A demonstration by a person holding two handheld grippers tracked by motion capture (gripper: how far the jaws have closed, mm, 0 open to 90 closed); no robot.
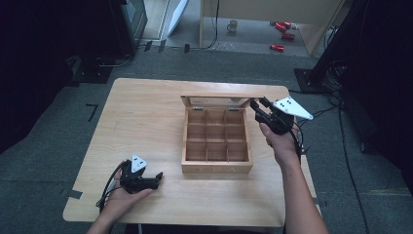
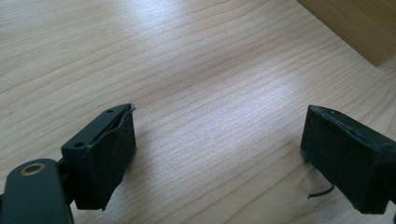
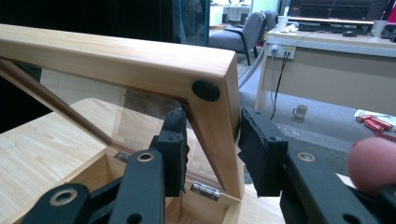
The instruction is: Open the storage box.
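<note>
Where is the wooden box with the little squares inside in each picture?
High view: the wooden box sits mid-table, lid open at the back.
Left gripper view: a wooden corner at top right is probably the box.
Right gripper view: the lid frame crosses the top, its side rail between the right gripper jaws.
Shared landmark: the pale wooden table.

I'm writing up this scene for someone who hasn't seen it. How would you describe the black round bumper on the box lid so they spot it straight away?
On the wooden table stands an open box of nine compartments, its glass-paned lid raised at the far side. The right tongs straddle the lid's side rail. Just above them, at the frame's corner, sits the small black round bumper, the only dark disc on pale wood.
</note>
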